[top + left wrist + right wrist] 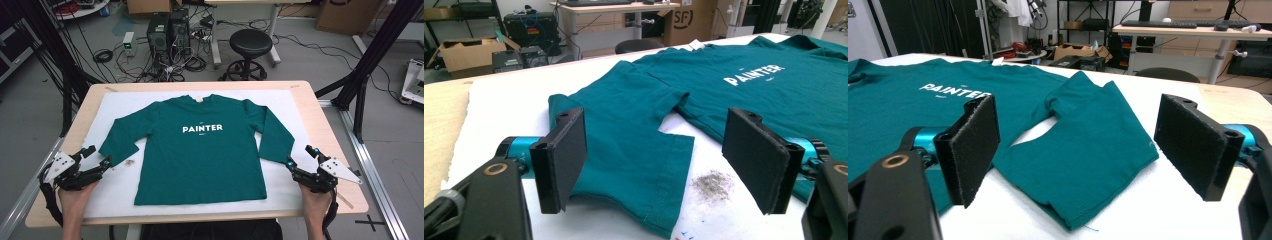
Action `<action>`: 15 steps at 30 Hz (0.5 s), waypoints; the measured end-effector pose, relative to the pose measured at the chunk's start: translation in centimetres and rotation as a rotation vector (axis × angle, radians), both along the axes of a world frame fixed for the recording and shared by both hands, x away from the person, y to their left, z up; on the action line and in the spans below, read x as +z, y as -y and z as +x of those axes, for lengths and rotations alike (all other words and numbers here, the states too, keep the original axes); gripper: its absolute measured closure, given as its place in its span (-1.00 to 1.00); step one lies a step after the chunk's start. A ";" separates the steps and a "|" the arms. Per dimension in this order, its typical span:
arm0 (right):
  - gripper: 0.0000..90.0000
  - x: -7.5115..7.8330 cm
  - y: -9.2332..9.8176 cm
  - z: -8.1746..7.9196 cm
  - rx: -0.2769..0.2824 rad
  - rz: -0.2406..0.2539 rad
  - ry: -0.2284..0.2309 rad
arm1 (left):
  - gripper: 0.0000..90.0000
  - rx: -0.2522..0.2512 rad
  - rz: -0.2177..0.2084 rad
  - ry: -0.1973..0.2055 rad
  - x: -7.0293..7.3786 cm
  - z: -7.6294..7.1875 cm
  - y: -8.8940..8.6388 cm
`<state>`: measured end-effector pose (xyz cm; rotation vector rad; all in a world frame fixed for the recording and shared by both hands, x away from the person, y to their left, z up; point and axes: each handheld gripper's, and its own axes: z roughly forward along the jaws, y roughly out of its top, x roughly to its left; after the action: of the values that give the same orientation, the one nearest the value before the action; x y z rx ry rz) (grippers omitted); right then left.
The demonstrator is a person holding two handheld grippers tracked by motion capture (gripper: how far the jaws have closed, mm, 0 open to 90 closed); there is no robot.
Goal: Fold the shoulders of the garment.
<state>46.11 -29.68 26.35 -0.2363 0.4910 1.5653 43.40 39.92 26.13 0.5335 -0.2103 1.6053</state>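
A dark green long-sleeved shirt (200, 150) with white "PAINTER" lettering lies flat, face up, on a white cloth (120, 190) that covers the table. My left gripper (97, 156) rests open near the front left, just short of the left sleeve's cuff (644, 165). My right gripper (301, 155) stands open at the front right, close to the right sleeve's cuff (1093, 170). Nothing sits between either pair of jaws; the sleeves lie on the cloth beyond the pads.
A grey smudge (711, 184) marks the cloth beside the left cuff. The wooden table edge (330, 125) shows around the cloth. Behind the table stand a black stool (250, 45), computer towers (167, 32) and tangled cables; black frame posts (370, 55) rise at the right.
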 end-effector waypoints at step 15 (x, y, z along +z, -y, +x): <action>-0.58 0.1 -0.2 -0.1 -0.022 0.005 -0.014 | -0.42 -0.010 -0.025 -0.028 0.3 0.0 0.0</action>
<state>46.04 -29.45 26.50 -0.2155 0.4986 1.5480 43.37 39.93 26.40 0.5341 -0.1712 1.5882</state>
